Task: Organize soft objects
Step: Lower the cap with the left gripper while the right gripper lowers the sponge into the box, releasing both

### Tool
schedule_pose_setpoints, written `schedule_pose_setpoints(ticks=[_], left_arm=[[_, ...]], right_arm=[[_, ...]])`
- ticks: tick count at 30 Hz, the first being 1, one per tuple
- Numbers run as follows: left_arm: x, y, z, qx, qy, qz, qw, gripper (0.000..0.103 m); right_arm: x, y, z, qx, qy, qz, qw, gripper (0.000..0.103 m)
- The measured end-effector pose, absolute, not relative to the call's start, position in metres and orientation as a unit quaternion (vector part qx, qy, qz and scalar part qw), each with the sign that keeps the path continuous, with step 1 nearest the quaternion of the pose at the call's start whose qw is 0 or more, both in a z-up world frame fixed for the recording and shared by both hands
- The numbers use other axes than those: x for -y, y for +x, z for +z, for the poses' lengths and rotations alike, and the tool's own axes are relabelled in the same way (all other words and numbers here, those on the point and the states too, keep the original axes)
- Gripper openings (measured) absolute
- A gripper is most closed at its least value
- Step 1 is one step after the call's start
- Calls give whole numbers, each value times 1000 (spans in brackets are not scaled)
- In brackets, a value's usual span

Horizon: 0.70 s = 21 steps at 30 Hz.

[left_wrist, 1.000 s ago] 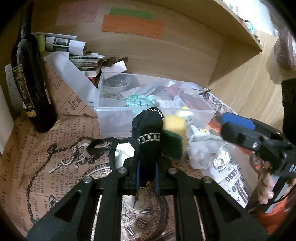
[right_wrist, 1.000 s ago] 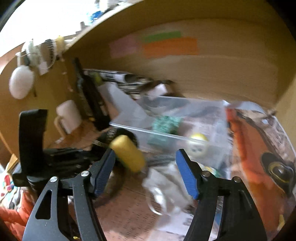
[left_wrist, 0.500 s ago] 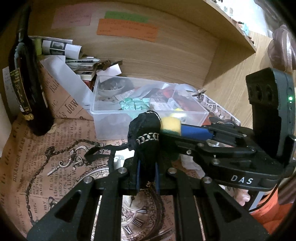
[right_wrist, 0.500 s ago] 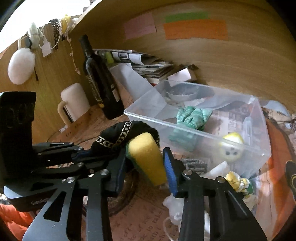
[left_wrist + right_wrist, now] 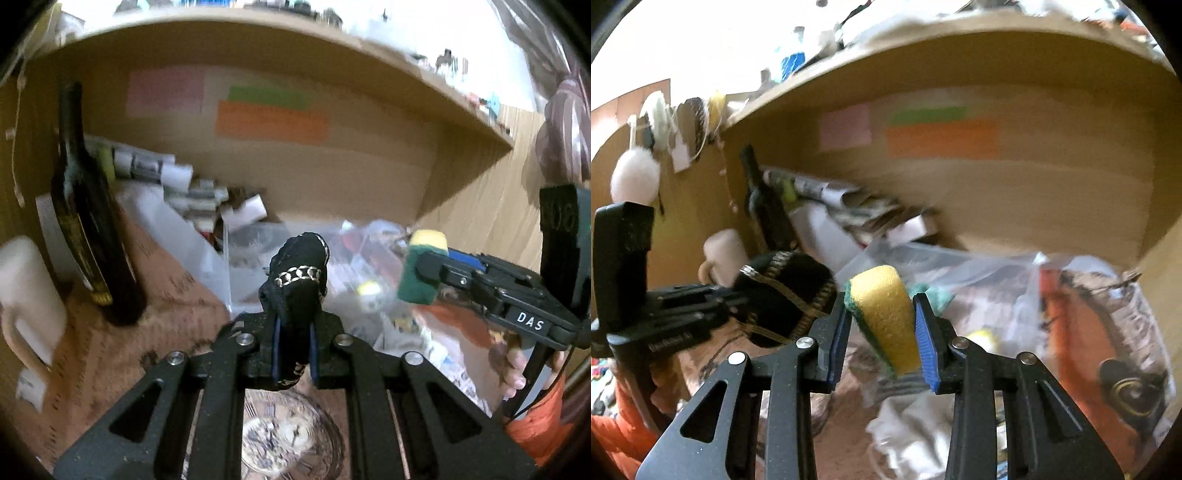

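Sponge (image 5: 882, 314), yellow foam with a green scouring face, stays pinched in the right gripper (image 5: 882, 332) but now sits lifted clear at 3 o'clock of the black gold-chained fabric pouch (image 5: 299, 284), which the left gripper (image 5: 293, 350) still clamps above the clear plastic bin (image 5: 236, 258).

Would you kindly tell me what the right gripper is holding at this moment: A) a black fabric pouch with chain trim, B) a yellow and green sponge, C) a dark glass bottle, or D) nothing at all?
B: in the right wrist view the right gripper has its blue pads pressed on either side of the yellow and green sponge.
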State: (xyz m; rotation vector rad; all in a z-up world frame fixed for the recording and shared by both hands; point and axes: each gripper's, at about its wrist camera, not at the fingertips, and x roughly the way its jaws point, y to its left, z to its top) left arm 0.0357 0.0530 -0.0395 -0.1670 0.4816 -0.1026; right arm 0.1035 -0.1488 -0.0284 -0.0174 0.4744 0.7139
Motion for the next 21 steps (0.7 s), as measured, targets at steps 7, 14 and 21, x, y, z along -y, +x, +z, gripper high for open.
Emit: schedule_pose_setpoints(ticks=[7, 14, 21], left_arm=[[-56, 54, -9, -210, -75, -43, 974, 11], [-42, 101, -14, -228, -56, -29, 972, 11], [-32, 151, -49, -286, -48, -21, 957, 11]], right_arm=[[162, 127, -21, -227, -6, 324, 918, 31], [153, 167, -35, -273, -7, 326, 905, 31], [134, 199, -60, -330, -13, 335, 882, 31]])
